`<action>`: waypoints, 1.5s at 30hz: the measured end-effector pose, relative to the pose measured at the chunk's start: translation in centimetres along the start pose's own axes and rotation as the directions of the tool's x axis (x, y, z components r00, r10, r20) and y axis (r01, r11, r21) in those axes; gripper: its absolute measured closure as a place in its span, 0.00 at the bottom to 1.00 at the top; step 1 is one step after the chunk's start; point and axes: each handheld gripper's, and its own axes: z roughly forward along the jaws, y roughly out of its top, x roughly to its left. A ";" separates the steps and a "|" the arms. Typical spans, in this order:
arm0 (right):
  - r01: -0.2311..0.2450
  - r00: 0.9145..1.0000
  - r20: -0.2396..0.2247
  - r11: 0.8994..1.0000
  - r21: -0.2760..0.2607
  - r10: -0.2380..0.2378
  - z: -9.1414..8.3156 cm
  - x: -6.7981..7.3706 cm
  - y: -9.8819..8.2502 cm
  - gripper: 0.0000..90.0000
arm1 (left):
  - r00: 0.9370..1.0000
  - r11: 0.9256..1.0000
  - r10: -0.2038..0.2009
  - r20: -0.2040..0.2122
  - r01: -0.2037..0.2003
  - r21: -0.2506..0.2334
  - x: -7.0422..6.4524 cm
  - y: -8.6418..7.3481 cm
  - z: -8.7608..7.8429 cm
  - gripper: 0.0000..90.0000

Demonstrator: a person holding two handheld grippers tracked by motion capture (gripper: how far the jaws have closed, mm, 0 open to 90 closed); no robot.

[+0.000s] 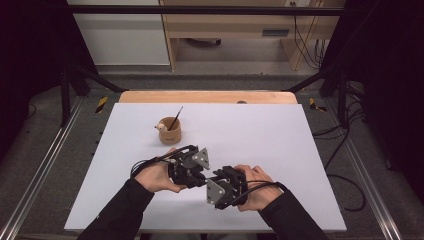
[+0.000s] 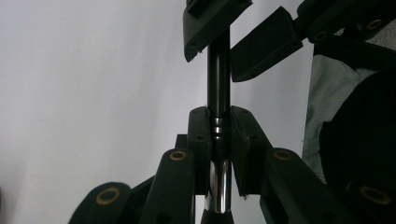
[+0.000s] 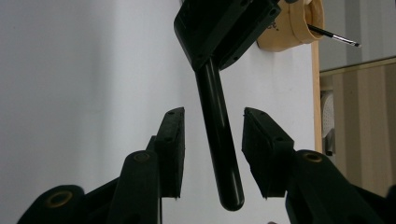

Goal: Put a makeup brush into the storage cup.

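Left tongs (image 2: 219, 140) clamp a black pen-like rod (image 2: 219, 79); its far end hangs between the right tongs (image 3: 212, 154), whose pads stand apart from it. Beyond, on the tabletop (image 1: 280, 135), sits a cup (image 1: 169, 131) holding a brush (image 1: 175, 118).

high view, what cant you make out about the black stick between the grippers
- High view: black stick hidden behind the left gripper and right gripper.
- Left gripper view: black stick cut off by the bottom edge; its lower end hidden.
- Right gripper view: wooden cup cut off at the top edge.
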 end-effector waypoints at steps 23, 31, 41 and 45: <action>0.052 0.999 -0.015 0.998 0.020 -0.052 0.4 0.1 0.3 0.85 | 1.000 1.000 0.002 0.016 -0.002 0.019 -0.2 0.3 0.1 0.87; 0.042 0.999 -0.033 0.999 0.030 -0.042 0.3 0.1 0.2 0.87 | 1.000 1.000 0.004 0.011 -0.004 -0.013 -0.3 0.3 0.1 0.87; 0.010 0.999 -0.037 1.000 0.024 -0.010 0.3 -0.3 -0.1 0.88 | 0.999 0.998 0.007 -0.038 -0.009 -0.059 -0.1 -0.2 -0.6 0.72; -0.018 0.999 -0.030 1.000 0.023 0.019 0.3 -0.4 -0.4 0.88 | 0.997 0.997 -0.001 -0.082 -0.005 -0.077 0.1 -0.6 -1.1 0.59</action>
